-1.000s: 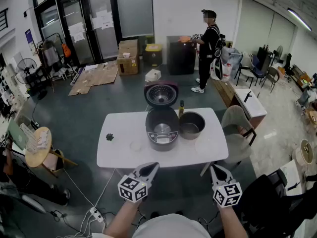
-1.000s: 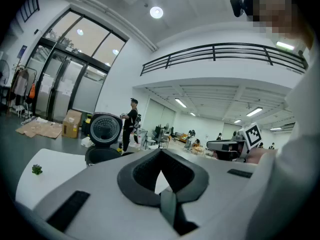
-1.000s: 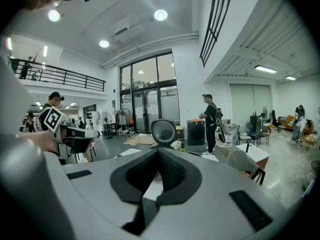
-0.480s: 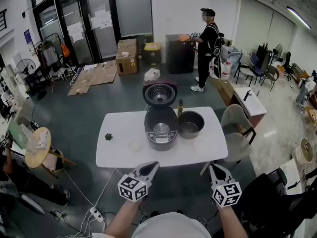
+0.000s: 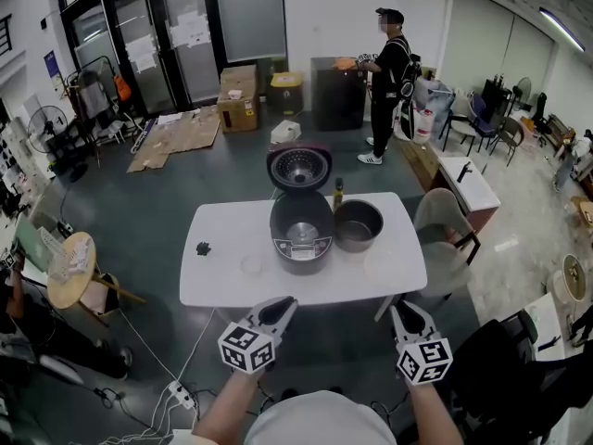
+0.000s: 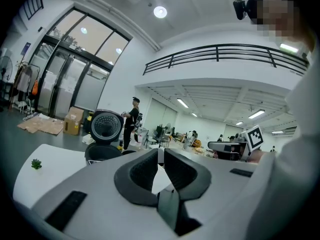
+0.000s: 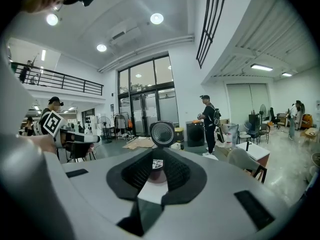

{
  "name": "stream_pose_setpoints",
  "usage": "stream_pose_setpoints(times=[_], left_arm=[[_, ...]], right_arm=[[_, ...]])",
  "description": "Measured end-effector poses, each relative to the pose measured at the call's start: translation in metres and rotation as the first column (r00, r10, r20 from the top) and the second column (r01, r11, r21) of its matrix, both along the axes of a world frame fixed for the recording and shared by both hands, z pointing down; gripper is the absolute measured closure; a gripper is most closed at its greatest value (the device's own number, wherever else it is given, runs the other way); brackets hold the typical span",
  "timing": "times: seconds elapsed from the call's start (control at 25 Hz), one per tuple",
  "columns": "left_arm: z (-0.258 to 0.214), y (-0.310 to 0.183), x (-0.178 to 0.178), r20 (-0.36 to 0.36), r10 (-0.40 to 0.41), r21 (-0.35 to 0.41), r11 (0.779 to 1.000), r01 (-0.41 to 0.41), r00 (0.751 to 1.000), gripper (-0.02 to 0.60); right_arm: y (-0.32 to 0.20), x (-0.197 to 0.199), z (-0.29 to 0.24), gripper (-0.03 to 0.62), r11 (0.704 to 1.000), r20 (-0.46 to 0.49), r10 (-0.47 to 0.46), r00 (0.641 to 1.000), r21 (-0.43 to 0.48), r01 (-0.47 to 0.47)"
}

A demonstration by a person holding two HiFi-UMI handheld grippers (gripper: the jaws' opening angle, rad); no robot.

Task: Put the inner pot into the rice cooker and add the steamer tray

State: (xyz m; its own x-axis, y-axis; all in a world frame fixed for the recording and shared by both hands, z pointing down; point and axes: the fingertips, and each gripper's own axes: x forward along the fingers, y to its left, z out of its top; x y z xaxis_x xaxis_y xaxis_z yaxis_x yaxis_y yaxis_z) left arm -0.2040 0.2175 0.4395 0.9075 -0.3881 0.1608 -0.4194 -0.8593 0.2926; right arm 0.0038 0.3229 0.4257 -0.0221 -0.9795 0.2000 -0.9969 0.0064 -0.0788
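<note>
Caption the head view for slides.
Left gripper and right gripper, empty, jaws just opening, face table with open rice cooker and inner pot.

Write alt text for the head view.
An open rice cooker sits on a white table, inner pot at its right. The left gripper and right gripper hover empty before the near edge, jaws having just opened slightly.

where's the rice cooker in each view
Head view: rice cooker at centre, on the white table, lid up.
Left gripper view: left of centre, mid-height.
Right gripper view: dead centre, mostly its raised lid.
Shared landmark: the standing person in black, beyond it in all three.
</note>
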Motion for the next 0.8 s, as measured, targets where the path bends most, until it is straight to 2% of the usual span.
stream_pose_setpoints(times=[0.44, 0.6, 0.8], left_arm=[[0.003, 0.005, 0.002, 0.002, -0.023, -0.003, 1.0, 0.023, 1.0, 0.451], [0.01, 0.007, 0.002, 0.001, -0.038, -0.015, 0.999, 0.038, 0.999, 0.377], [0.012, 0.01, 0.006, 0.01, -0.054, -0.021, 0.998, 0.054, 0.998, 0.321]], right_arm=[[0.005, 0.008, 0.002, 0.423, 1.0, 0.03, -0.02, 0.999, -0.001, 0.02], [0.004, 0.01, 0.005, 0.387, 0.999, 0.035, -0.036, 0.999, 0.0, 0.036], [0.007, 0.014, 0.01, 0.334, 0.998, 0.045, -0.057, 0.997, -0.015, 0.058]])
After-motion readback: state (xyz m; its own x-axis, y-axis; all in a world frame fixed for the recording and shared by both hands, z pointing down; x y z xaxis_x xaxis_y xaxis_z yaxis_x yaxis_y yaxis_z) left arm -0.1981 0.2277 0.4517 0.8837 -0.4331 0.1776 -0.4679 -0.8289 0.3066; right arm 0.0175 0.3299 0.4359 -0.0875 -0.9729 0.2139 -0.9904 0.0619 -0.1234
